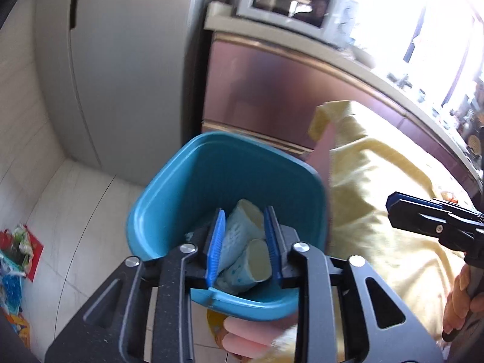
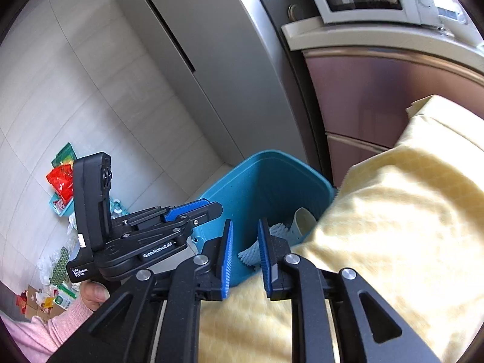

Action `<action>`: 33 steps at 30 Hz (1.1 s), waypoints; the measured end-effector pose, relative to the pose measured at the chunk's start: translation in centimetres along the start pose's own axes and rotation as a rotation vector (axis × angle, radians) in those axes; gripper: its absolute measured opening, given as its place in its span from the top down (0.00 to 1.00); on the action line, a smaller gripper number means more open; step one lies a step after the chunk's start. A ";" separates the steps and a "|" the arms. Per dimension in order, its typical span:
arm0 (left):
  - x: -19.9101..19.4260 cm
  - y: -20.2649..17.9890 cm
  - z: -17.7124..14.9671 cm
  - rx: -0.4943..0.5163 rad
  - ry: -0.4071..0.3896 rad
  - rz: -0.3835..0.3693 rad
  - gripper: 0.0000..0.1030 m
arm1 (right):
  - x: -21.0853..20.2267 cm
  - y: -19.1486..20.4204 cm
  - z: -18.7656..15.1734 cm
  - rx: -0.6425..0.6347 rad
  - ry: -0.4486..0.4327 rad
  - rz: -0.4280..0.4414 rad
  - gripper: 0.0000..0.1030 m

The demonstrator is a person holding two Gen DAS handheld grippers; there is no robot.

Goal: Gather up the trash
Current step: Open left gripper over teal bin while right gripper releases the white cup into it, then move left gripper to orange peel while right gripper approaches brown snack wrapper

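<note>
L gripper (image 1: 245,248) jaws part-open, nothing held, above teal bin (image 1: 169,205) | R gripper (image 2: 245,252) narrow gap, empty, over bin rim | 2 pale-blue cups (image 1: 242,233) lay inside bin | yellow cloth (image 2: 393,211) just beside bin | wrappers (image 2: 62,178) on floor, well apart

Right gripper (image 2: 245,252) poised over teal bin (image 2: 266,181), jaws slightly parted, nothing between. Pale blue cups (image 2: 284,230) lying inside. Left gripper (image 2: 193,208) alongside; wrappers (image 2: 60,178) scattered on floor.

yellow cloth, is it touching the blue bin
Touching. In the right wrist view the yellow cloth drapes over the blue bin at its right rim, covering that edge with no gap.
</note>
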State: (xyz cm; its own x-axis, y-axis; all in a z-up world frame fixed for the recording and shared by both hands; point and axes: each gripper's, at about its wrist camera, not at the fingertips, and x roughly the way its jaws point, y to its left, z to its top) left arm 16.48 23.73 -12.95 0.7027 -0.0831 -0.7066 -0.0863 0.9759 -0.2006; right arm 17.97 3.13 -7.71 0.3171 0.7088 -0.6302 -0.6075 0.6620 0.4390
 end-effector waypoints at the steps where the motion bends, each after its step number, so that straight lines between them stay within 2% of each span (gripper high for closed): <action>1: -0.6 -0.7 0.0 0.015 -0.014 -0.013 0.70 | -0.9 0.0 -0.3 -0.002 -0.015 -0.004 0.82; 3: -1.5 -2.3 0.1 0.051 -0.040 -0.048 0.68 | -2.7 -0.3 -0.7 -0.010 -0.044 -0.017 0.78; 8: -3.2 -6.8 0.2 0.132 -0.079 -0.137 0.64 | -7.6 -1.7 -2.0 0.005 -0.127 -0.065 0.76; 15: -4.3 -14.1 -0.8 0.236 -0.074 -0.282 0.62 | -13.8 -5.1 -4.5 0.076 -0.224 -0.172 0.74; 25: -4.1 -26.4 -4.6 0.391 0.023 -0.499 0.62 | -23.1 -10.8 -10.7 0.234 -0.338 -0.464 0.66; 33: -2.9 -35.3 -7.9 0.518 0.111 -0.619 0.57 | -30.4 -16.5 -17.3 0.414 -0.397 -0.712 0.57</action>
State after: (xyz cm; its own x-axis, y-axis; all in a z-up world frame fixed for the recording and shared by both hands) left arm 11.89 -12.13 -9.21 0.4392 -0.6310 -0.6395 0.6517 0.7137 -0.2567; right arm 5.78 -33.56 -6.85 0.7907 0.0806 -0.6069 0.1133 0.9549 0.2744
